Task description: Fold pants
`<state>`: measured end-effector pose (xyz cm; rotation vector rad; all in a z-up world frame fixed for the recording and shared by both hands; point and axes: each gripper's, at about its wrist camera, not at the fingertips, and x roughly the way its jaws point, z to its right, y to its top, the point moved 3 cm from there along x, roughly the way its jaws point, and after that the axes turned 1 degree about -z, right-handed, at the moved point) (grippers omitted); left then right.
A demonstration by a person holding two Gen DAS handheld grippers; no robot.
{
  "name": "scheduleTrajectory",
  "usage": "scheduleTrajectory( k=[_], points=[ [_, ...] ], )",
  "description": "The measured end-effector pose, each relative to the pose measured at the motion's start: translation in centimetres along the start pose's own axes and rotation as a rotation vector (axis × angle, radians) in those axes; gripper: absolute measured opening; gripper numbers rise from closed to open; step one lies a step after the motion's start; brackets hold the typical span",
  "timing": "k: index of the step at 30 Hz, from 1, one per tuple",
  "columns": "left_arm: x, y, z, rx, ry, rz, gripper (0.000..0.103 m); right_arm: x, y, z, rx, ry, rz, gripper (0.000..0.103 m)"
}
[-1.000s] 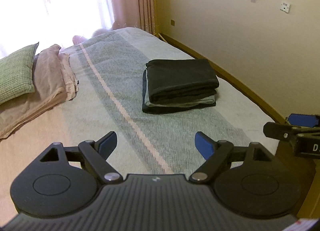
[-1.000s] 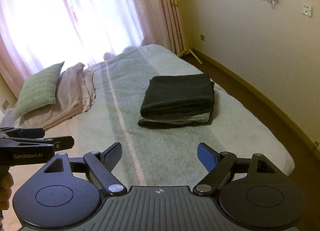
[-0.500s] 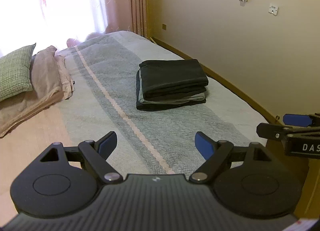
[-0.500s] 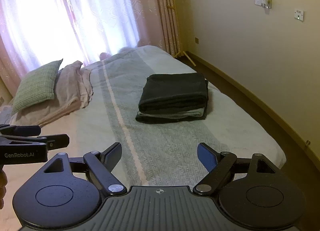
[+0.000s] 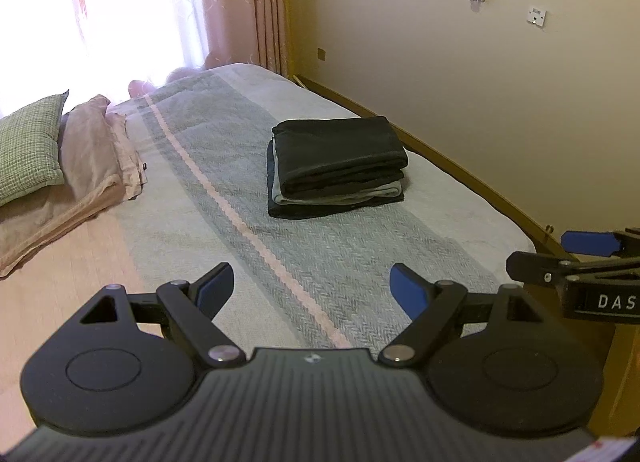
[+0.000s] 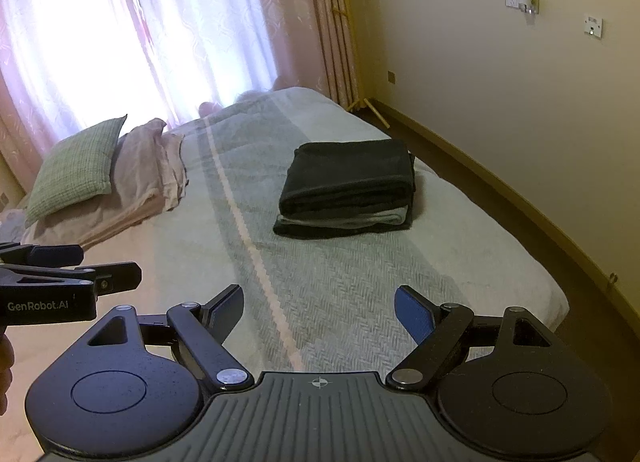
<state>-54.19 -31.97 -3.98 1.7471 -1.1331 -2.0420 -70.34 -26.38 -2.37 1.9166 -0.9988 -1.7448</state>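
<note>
Left wrist view: the left gripper (image 5: 312, 288) hangs above the near end of the bed (image 5: 460, 229), its jaws spread wide with nothing between the blue pads. The folded pants (image 5: 340, 157) lie as a neat stack (dark layers with one pale grey layer showing at the near edge) on the right half of the bed, just right of the pink stripe (image 5: 224, 205) in the cover, well apart from the gripper. At the right edge the right gripper (image 5: 576, 258) enters side-on. A green pillow (image 5: 28, 153) rests on pink bedding (image 5: 84, 165) at the far left. This view alone shows the wooden bed frame (image 5: 472, 173) running along the wall side.

Right wrist view: the right gripper (image 6: 319, 310) likewise stands with its jaws wide apart and empty, above the near end of the bed (image 6: 480, 246). The folded pants (image 6: 352, 181) lie in the same place, on the right half beside the pink stripe (image 6: 236, 217). The left gripper (image 6: 108, 266) appears at the left edge, with part of a hand (image 6: 6, 362) below it (not seen in the other view). This view alone shows the brown floor (image 6: 540, 229) between bed and wall, and the full width of the lit curtains (image 6: 160, 21). The green pillow (image 6: 76, 165) lies far left.
</note>
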Motion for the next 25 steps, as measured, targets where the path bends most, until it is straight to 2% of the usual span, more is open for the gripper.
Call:
scheduleTrajectory(
  k=[9,25],
  points=[
    [0.3,0.3,1.3,-0.023,0.03,-0.01,0.084,-0.1,0.4,0.7,-0.035,0.033,-0.005,0.08],
    [1.9,1.9,7.8,-0.07,0.083,-0.011,0.085,-0.3,2.5,7.4,-0.106,0.091,-0.02,0.08]
  ],
)
